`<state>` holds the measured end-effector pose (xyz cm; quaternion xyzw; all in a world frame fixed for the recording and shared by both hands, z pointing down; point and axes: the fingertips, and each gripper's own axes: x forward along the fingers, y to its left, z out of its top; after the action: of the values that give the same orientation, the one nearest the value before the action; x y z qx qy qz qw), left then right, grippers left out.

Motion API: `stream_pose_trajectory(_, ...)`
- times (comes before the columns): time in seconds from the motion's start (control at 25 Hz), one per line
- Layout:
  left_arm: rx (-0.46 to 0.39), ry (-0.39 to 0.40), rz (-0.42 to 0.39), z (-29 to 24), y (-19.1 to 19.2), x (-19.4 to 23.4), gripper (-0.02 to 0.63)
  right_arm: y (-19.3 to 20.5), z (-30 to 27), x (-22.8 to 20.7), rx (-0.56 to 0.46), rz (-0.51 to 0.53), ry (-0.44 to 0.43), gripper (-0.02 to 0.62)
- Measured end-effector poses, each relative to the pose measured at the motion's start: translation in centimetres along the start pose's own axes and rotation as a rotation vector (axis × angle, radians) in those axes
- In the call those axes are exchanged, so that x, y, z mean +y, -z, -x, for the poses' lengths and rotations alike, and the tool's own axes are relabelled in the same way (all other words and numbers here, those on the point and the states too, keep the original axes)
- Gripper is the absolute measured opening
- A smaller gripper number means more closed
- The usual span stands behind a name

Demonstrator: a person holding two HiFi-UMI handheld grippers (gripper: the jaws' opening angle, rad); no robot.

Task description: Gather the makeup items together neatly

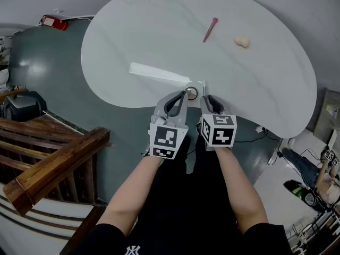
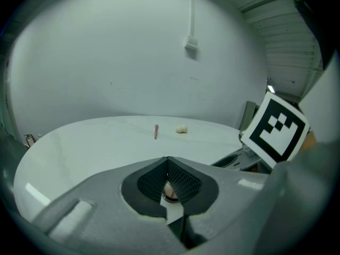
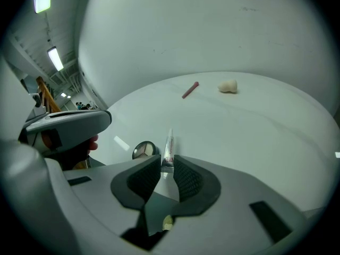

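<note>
On the round white table (image 1: 133, 36), a pink pencil (image 1: 210, 29) and a beige sponge (image 1: 241, 42) lie at the far side, a little apart. Both grippers hover side by side over the near edge. My right gripper (image 3: 164, 161) is shut on the flat end of a slim clear tube (image 3: 169, 145), which points away over the table. A small round mirror compact (image 1: 191, 93) lies on the table just left of the tube. My left gripper (image 2: 168, 159) is shut with its pads together and holds nothing. The compact (image 2: 170, 191) shows through the gap below its tips.
A bright strip of reflected light (image 1: 158, 73) crosses the tabletop left of the grippers. A wooden stair railing (image 1: 53, 161) stands at the lower left, and a red extinguisher (image 1: 53, 21) at the far left. A person (image 1: 324, 179) sits on the floor at the right.
</note>
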<state>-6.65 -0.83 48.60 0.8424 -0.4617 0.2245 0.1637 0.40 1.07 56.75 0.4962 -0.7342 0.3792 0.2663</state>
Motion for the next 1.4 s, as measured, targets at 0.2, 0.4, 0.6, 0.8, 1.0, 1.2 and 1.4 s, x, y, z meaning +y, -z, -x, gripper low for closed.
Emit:
stream_pose_trajectory(0.2,0.002,-0.002,0.005,0.3,0.4,0.1,0.009,0.8,-0.5,0.3,0.012,-0.018,-0.004,0.084)
stream_pose_trajectory(0.4,0.002,0.000,0.017,0.1,0.3,0.1,0.009,1.1,-1.0,0.4,0.022,-0.037,-0.024,0.089)
stream_pose_trajectory(0.6,0.001,0.009,0.020,-0.2,0.1,-0.1,0.009,1.1,-0.9,0.7,0.025,-0.037,-0.043,0.106)
stream_pose_trajectory(0.8,0.003,0.019,0.023,-0.7,-0.1,-0.7,0.009,0.6,-0.2,0.6,0.018,-0.041,-0.051,0.127)
stream_pose_trajectory(1.0,-0.002,0.033,0.023,-1.2,-0.9,-1.4,0.009,-1.0,1.2,0.0,-0.028,-0.025,-0.040,0.106)
stream_pose_trajectory(1.2,-0.016,0.053,0.015,-2.2,-2.7,-2.9,0.009,-3.3,2.8,-1.2,-0.084,0.012,-0.022,0.058)
stream_pose_trajectory(1.4,-0.028,0.061,0.021,-3.4,-4.5,-3.7,0.009,-5.6,3.9,-2.4,-0.126,0.068,-0.008,0.034)
